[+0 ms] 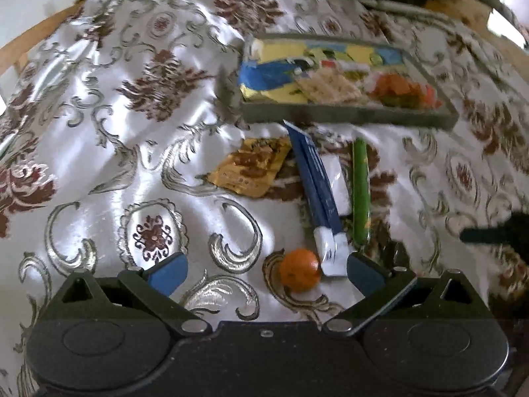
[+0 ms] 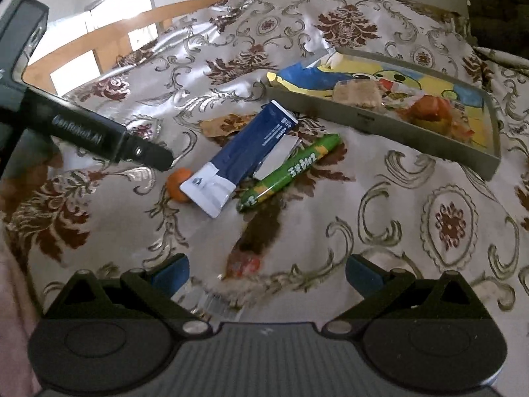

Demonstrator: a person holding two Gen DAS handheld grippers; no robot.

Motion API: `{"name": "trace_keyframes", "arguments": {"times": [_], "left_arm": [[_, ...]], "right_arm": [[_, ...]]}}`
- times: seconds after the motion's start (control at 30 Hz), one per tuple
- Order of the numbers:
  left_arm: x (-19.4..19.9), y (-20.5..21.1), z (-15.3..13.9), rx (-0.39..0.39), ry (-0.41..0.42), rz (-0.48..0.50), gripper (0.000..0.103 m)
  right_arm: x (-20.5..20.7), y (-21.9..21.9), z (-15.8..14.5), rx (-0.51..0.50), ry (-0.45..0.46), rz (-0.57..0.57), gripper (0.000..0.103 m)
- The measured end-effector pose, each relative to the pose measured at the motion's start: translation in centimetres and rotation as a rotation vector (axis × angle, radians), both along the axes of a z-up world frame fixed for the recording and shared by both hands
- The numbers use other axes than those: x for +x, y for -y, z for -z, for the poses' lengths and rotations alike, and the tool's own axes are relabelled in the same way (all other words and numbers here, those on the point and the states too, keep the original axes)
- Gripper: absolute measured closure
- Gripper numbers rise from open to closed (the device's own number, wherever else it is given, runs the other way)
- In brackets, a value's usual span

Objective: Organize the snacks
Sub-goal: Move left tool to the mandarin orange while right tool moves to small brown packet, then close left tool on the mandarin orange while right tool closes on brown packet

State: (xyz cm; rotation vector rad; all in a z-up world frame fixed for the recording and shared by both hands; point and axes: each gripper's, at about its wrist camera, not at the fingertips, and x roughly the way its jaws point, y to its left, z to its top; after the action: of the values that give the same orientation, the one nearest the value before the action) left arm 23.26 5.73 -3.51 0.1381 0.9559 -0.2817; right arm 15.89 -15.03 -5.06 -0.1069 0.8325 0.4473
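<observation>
We hold both tongs wide and empty over the worktop (image 2: 413,152), which is draped in a shiny floral cloth. The left tongs (image 1: 266,273) hang low at the bottom centre of their view, right over the small orange fruit (image 1: 300,269) — we judge it the next thing to take, since it sits just between the spread fingers. It touches the white end of the blue sachet (image 2: 241,162), which runs up toward the grey tray (image 2: 373,120) in the upper right; beside the sachet lie a small white packet (image 2: 276,157) and the green stick snack (image 2: 291,172), whose white lettering we cannot read. A gold wrapper (image 1: 253,170) lies partly under the sachet. The tray already holds a yellow-and-blue cartoon bag (image 2: 347,74), a cracker pack and orange pieces, so the loose snacks probably belong there. The right tongs (image 2: 266,273) wait near a clear wrapper (image 2: 211,301) — the left tool's arm shows partial lettering, seemingly ending in "AI".
</observation>
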Motion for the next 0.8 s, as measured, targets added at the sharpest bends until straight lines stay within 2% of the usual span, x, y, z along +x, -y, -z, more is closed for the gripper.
{"name": "trace_keyframes", "arguments": {"times": [0.1,0.3,0.4,0.47,0.53,0.63,0.8], "left_arm": [[0.4,0.2,0.8,0.022,-0.038,0.068,0.001],[0.2,1.3,2.1,0.132,-0.002,0.213,0.004],[0.1,1.9,2.6,0.157,0.002,0.269,0.013],[0.1,2.1,2.8,0.149,-0.012,0.301,0.036],[0.1,2.2,2.9,0.135,-0.019,0.311,0.042],[0.0,2.4,3.0,0.123,-0.010,0.326,0.059],[0.3,3.1,3.5,0.128,-0.011,0.349,0.061]], "right_arm": [[0.8,-0.8,0.5,-0.015,0.006,-0.016,0.010],[1.4,-1.1,1.4,-0.010,0.009,-0.042,0.023],[1.7,-0.8,1.3,0.016,-0.005,-0.030,0.029],[1.8,-0.8,1.3,0.030,-0.010,-0.027,0.031],[2.1,-0.8,1.4,0.047,-0.035,-0.017,0.034],[2.5,-1.1,1.9,0.057,-0.065,-0.012,0.041],[3.1,-1.7,2.5,0.042,-0.058,-0.003,0.041]]}}
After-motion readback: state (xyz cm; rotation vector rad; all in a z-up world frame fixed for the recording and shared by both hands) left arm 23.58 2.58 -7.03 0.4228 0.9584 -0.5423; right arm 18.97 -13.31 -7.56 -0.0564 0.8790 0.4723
